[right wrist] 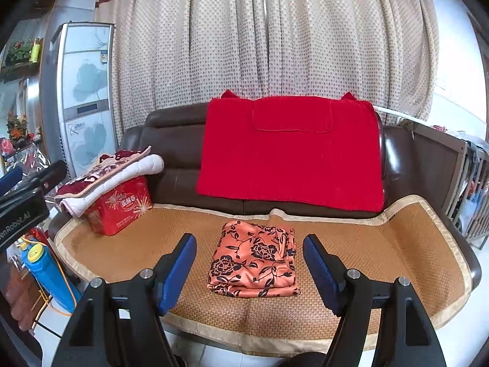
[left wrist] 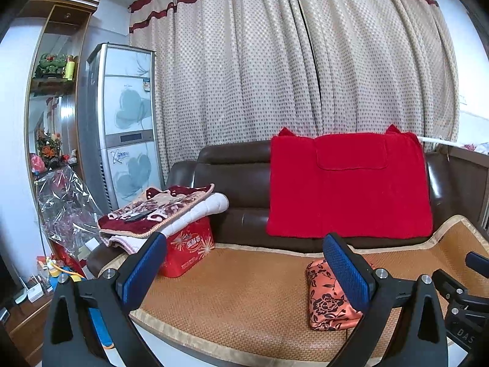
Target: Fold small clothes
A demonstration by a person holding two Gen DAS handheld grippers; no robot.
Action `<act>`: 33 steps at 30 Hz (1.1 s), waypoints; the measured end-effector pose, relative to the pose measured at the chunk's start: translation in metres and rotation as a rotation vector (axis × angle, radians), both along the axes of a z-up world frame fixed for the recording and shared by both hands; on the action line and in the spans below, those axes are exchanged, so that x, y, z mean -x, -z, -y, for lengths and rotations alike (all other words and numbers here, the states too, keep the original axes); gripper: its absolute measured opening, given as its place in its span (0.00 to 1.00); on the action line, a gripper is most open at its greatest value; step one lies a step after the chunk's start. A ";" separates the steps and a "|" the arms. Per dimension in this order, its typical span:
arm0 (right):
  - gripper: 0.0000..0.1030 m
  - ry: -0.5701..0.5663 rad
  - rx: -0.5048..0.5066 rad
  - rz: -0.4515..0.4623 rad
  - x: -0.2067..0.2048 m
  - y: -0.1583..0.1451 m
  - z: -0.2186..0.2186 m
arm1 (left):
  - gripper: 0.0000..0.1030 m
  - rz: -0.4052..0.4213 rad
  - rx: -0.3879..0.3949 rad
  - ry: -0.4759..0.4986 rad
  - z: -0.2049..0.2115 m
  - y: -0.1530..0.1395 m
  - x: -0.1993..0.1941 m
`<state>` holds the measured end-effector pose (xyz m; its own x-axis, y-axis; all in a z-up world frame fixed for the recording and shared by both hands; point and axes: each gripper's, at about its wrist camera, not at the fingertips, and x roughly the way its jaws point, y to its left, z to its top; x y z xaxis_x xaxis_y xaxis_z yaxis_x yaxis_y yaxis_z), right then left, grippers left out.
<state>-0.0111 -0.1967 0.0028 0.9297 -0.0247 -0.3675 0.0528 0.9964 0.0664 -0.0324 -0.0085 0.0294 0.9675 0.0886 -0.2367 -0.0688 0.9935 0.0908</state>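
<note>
Item: orange floral garment. It is lying folded into a compact rectangle on the woven seat mat of the brown leather sofa, near the mat's front edge, free of both tools.

Tools: I am holding my right gripper spread wide and empty, its blue pads flanking the garment without touching it. I am holding my left gripper equally wide and empty, off to the garment's left.

Step in hand, as I judge it: the folding looks done or nearly so; I am checking the stack. The layers along its right side are showing slightly uneven, so any tidying should be a light press or a nudge at that side, not a pinch of the top layer, since this cloth looks slippery and would slide open.

Edges: the mat's pale border is running just in front of the garment; a push toward me risks sending it off the seat.

Room: bare mat is lying open to the right and between the garment and the red gift box on the left, which is carrying a folded blanket stack. A red throw is hanging over the backrest behind, well apart.
</note>
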 end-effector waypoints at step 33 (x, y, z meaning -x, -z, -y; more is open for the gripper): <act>0.74 0.003 -0.021 -0.075 -0.049 0.010 0.012 | 0.99 -0.010 0.129 0.134 -0.007 0.008 -0.036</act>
